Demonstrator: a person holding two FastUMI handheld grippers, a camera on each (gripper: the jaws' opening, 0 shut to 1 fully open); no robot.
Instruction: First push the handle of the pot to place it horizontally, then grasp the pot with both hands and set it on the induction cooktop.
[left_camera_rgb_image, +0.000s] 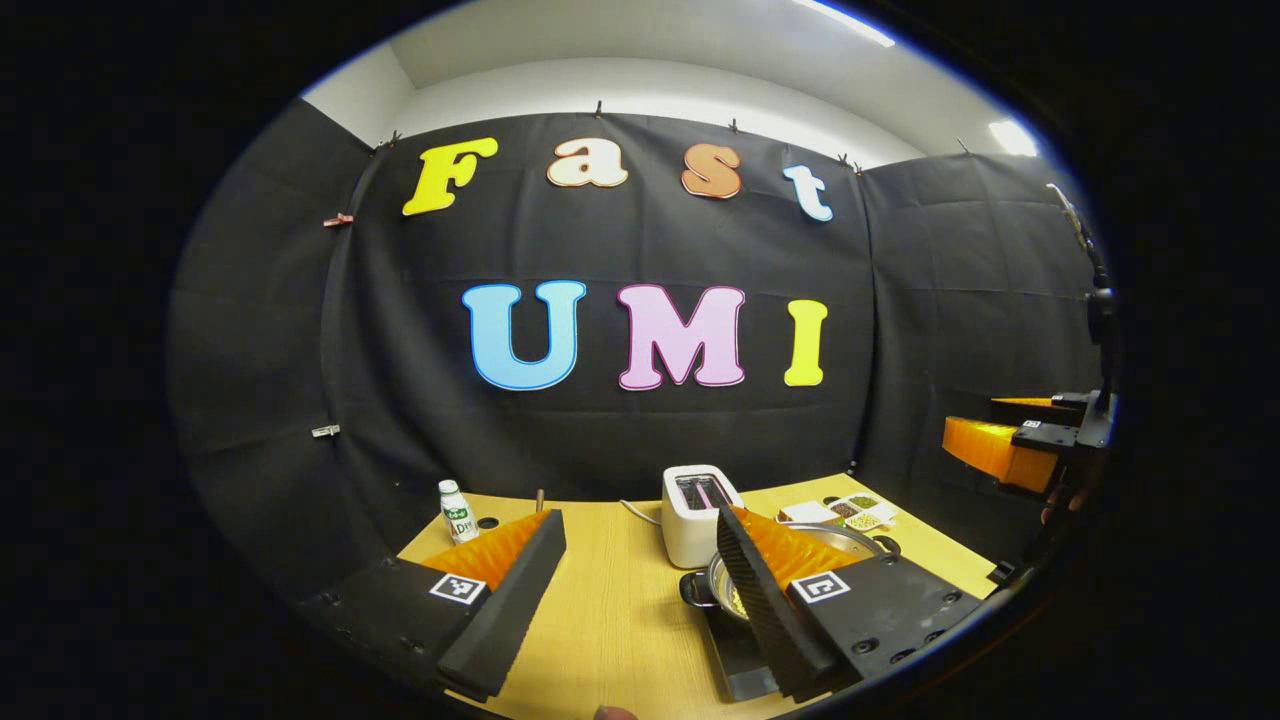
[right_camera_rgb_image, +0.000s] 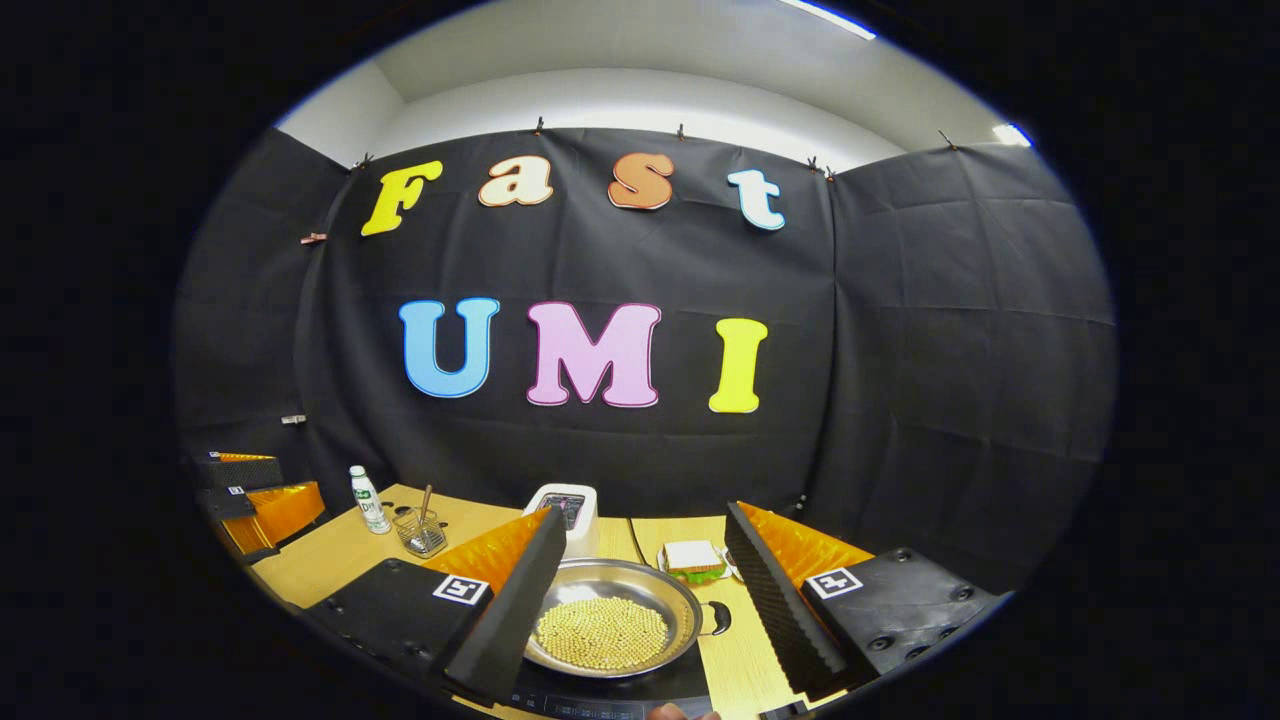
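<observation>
A steel pot (right_camera_rgb_image: 610, 625) full of small yellow beans rests on the black induction cooktop (right_camera_rgb_image: 640, 692), with a small loop handle (right_camera_rgb_image: 716, 618) on its right side. My right gripper (right_camera_rgb_image: 645, 515) hovers above it, open, with the pot showing between and below its fingers. In the left gripper view the pot (left_camera_rgb_image: 846, 533) sits behind my right-hand finger, its dark handle (left_camera_rgb_image: 695, 588) pointing left over the cooktop (left_camera_rgb_image: 740, 665). My left gripper (left_camera_rgb_image: 640, 515) is open and holds nothing.
On the wooden table (left_camera_rgb_image: 620, 600) stand a white toaster (left_camera_rgb_image: 695, 510), a small bottle (left_camera_rgb_image: 457, 510) and a tray of spices (left_camera_rgb_image: 850, 512). A sandwich plate (right_camera_rgb_image: 693, 560) and a wire basket (right_camera_rgb_image: 420, 532) lie behind the pot. The other gripper (left_camera_rgb_image: 1010, 440) is raised at the right.
</observation>
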